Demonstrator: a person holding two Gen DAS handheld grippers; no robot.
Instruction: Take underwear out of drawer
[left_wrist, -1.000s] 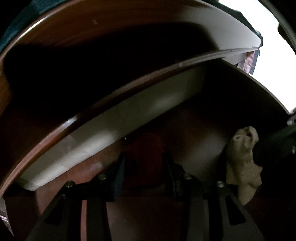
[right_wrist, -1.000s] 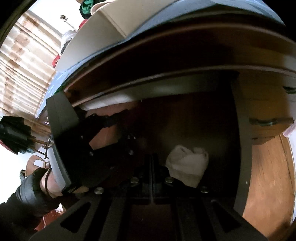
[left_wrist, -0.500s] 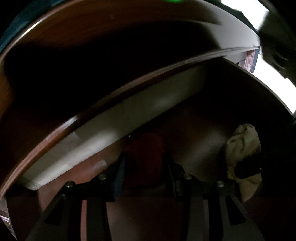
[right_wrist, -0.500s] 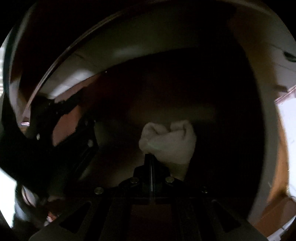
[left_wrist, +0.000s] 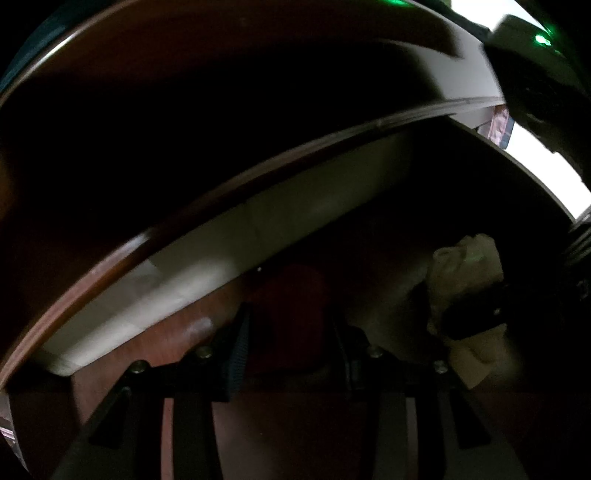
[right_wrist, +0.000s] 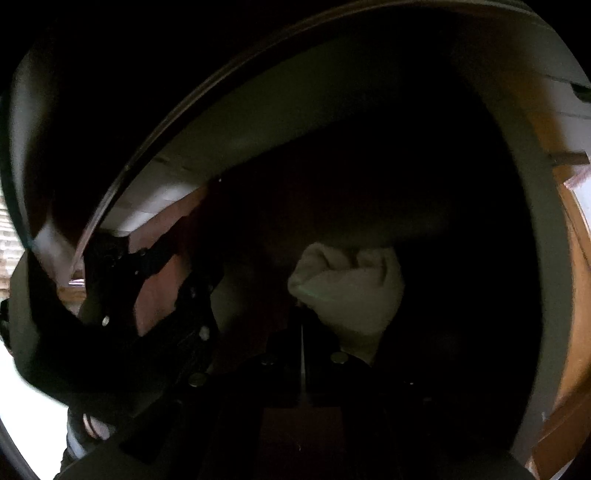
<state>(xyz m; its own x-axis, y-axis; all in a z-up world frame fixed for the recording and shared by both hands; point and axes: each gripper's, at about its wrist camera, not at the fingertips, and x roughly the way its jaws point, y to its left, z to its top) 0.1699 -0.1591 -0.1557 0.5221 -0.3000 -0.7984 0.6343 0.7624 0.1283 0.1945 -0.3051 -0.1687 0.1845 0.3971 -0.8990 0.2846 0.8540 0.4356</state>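
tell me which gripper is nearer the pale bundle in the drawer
Right. The right gripper sits shut at the pale bundle, touching it. The left gripper is open around a dark red item, off to the bundle's side.

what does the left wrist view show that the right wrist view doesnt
Only the left wrist view shows the dark red underwear lying between the open left tongs, plus a strip of bright window past the drawer's edge.

Only the right wrist view shows the left tongs from outside, and the right tongs with their fingers close together, tips at the pale bundle; whether they pinch it I cannot tell.

Both show the pale underwear and the drawer's light inner wall.
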